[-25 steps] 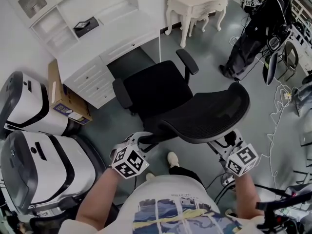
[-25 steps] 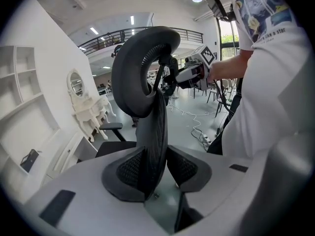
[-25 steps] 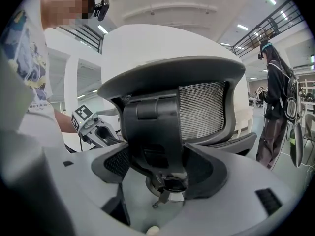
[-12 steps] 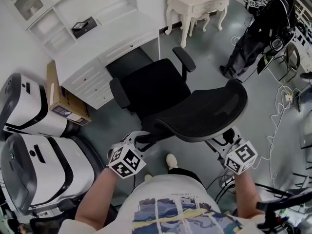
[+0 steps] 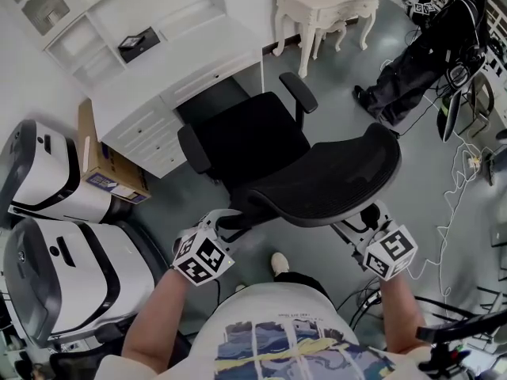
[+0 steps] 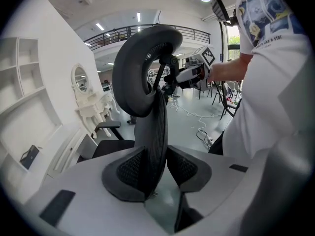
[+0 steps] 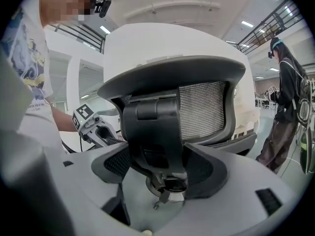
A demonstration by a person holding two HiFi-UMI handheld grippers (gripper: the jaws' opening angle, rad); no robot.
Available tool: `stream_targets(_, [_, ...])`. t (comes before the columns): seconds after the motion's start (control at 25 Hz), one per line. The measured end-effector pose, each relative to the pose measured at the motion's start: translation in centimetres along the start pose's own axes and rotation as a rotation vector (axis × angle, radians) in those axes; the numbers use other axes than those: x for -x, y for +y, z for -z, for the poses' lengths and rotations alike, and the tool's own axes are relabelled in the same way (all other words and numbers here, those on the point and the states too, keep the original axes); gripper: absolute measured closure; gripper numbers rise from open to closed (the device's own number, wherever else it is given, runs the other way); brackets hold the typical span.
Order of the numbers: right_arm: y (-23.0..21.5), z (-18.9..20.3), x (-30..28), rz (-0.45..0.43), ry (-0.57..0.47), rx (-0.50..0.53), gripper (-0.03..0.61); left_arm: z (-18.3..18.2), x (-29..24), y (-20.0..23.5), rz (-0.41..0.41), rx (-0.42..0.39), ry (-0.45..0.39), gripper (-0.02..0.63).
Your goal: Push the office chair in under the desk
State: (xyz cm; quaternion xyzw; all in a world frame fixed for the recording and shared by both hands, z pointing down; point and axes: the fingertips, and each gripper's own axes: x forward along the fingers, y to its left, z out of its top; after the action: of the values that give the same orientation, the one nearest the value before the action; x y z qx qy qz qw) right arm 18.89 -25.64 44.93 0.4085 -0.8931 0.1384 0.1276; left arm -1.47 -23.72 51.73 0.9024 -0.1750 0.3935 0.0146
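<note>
The black office chair (image 5: 249, 137) stands on the grey floor in front of the white desk (image 5: 158, 70), its seat facing the knee gap (image 5: 210, 97). Its mesh backrest (image 5: 333, 184) leans toward me. My left gripper (image 5: 226, 224) is shut on the backrest's left edge (image 6: 147, 73), with the pads (image 6: 125, 168) pressed on the mesh. My right gripper (image 5: 363, 226) is shut on the black support spine (image 7: 155, 132) behind the backrest (image 7: 202, 107). Each gripper shows in the other's view: the right gripper (image 6: 189, 75) and the left gripper (image 7: 93, 127).
A cardboard box (image 5: 99, 161) and two white machines (image 5: 47, 180) (image 5: 71, 275) stand left of the chair. An ornate white table (image 5: 325, 6) is at the back. A person (image 5: 420, 62) stands at the far right, and cables (image 5: 455, 180) trail on the floor there.
The chair has edged slightly toward the desk with both grippers still on its back. The standing person has shifted a little.
</note>
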Motion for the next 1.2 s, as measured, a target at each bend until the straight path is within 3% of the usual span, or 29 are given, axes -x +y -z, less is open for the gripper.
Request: stream_targets(1.2, [-4.6, -2.9, -6.6, -0.056, 0.027, 0.021, 0.245, -0.3, -1.9, 7.4, -0.053, 0.049, 0.027, 0.463])
